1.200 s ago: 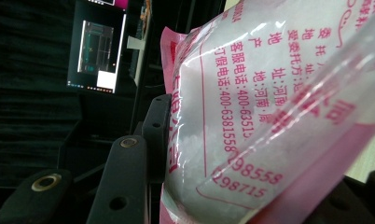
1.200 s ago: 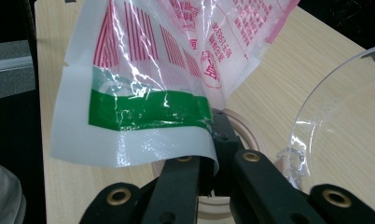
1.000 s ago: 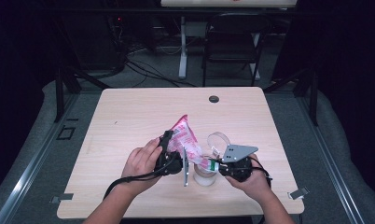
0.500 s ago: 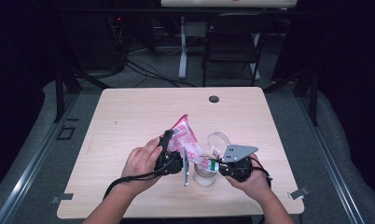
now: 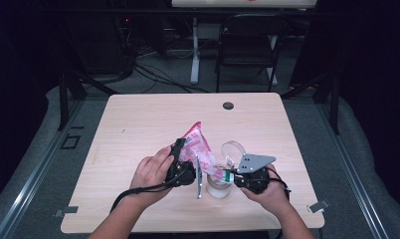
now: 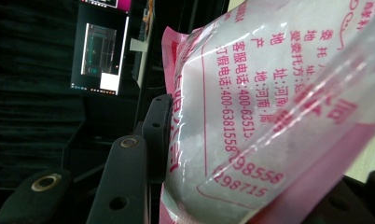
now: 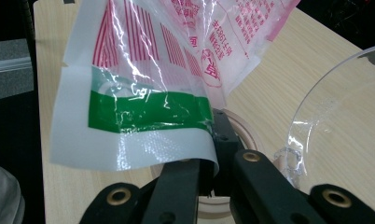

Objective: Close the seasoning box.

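Observation:
A pink and white plastic bag [image 5: 198,145] of white grains hangs between both grippers above the table. My left gripper [image 5: 183,155] is shut on the bag's side; in the left gripper view the bag [image 6: 269,107] bulges between the jaws of the left gripper [image 6: 260,158]. My right gripper [image 5: 227,175] is shut on the bag's lower corner, a white and green strip [image 7: 148,116], seen pinched in the right gripper [image 7: 209,164]. Under that corner stands a clear jar [image 5: 219,189], whose round rim [image 7: 244,135] shows below the jaws.
A clear hinged lid [image 5: 232,149] rises behind the jar, at the right in the right gripper view [image 7: 339,107]. A small black disc [image 5: 228,105] sits near the table's [image 5: 138,119] far edge. A chair [image 5: 248,50] stands beyond.

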### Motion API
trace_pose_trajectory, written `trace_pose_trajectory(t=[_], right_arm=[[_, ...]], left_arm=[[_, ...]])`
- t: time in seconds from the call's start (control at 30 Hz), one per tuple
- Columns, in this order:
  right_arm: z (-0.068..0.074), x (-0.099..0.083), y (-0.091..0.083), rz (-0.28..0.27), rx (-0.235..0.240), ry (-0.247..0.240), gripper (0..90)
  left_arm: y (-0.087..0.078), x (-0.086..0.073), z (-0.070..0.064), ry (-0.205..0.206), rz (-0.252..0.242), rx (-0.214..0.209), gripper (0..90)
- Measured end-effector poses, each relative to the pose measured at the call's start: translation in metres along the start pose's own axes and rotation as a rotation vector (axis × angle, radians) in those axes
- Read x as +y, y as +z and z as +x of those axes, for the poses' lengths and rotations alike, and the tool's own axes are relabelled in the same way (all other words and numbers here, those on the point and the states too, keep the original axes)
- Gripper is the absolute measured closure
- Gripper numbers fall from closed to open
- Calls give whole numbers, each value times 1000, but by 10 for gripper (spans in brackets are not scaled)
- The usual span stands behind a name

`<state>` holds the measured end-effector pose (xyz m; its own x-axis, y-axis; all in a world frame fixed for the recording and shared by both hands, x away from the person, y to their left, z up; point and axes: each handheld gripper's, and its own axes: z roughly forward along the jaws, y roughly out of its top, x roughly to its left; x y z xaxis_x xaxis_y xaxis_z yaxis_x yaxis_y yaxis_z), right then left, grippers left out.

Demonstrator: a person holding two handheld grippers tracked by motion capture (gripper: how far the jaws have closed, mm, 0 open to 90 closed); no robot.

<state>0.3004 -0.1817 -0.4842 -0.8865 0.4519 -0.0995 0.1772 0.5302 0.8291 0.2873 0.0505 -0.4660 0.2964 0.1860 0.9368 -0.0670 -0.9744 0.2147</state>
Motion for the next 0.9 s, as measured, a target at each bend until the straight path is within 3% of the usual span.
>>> trace_pose_trajectory(t=[0.9], right_arm=[[-1, -2, 0, -1, -3, 3, 900]], left_arm=[[-1, 3, 1, 17, -6, 15, 615]])
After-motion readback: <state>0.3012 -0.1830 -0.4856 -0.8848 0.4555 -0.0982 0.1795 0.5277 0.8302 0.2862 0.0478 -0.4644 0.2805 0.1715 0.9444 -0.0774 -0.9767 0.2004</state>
